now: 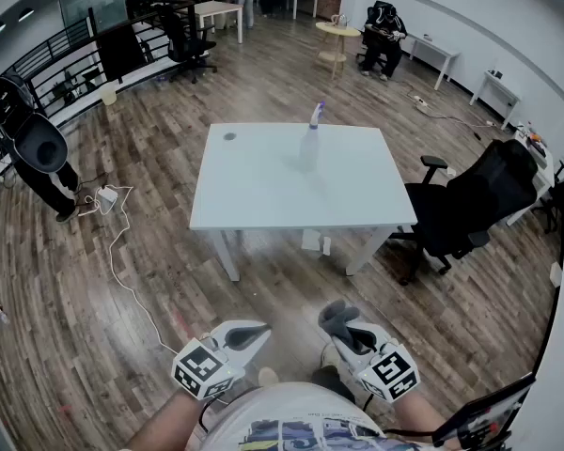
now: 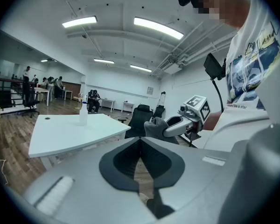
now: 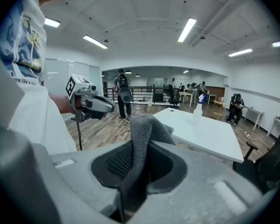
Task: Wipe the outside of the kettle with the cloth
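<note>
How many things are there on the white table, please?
2. A spray bottle stands near the far edge of the white table, and a small dark round thing lies near its far left corner. Nothing seems hidden.

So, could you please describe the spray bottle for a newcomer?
Find the white rectangular table in the middle of the wooden floor. Near its far edge stands a translucent plastic spray bottle with a blue nozzle, the only upright thing there; its one neighbour is a small flat dark disc.
</note>
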Available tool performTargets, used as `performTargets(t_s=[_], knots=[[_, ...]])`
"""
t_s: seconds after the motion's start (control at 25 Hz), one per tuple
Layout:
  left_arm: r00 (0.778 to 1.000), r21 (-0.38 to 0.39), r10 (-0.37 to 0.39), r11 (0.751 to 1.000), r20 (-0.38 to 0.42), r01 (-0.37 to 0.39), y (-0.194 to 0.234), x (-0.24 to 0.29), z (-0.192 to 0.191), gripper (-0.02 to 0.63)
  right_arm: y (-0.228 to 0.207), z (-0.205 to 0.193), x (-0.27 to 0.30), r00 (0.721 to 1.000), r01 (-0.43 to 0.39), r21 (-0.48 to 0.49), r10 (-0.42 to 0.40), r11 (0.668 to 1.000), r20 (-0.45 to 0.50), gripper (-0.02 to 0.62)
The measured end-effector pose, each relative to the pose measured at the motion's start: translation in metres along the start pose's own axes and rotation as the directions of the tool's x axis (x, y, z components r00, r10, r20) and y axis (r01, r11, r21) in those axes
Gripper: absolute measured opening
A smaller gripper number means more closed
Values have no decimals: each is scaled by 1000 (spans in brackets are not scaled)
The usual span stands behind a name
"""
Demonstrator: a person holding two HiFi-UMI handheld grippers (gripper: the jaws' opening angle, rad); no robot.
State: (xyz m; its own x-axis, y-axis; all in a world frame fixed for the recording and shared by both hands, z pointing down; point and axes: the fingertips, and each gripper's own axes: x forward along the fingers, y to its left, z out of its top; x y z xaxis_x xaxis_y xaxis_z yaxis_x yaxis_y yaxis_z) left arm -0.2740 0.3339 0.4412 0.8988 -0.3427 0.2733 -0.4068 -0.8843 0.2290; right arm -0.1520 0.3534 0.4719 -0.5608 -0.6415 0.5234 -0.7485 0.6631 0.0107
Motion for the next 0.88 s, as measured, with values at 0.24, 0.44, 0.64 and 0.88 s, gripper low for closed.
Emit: performTargets(t_s=[0.24,0.44,0.64,0.88], knots=[[1000,14,-20,1000,5,20,4,9,6,3,-5,-2,3,1000,13,10,-13,1000,-2,74],[1000,-4,-15,1000,0,15,12,17,2,11,-14,2,4,1000,18,25,-18,1000,2,75],[1000,-17,-7,1000,-14,7,25,42,3,49,-41,-2,2,1000,22,68,-22,997,-1,77],[998,-26,65,998,-3,-65,63,89,26,81,-104,7,21,1000,-12,60,11,998,16,77]])
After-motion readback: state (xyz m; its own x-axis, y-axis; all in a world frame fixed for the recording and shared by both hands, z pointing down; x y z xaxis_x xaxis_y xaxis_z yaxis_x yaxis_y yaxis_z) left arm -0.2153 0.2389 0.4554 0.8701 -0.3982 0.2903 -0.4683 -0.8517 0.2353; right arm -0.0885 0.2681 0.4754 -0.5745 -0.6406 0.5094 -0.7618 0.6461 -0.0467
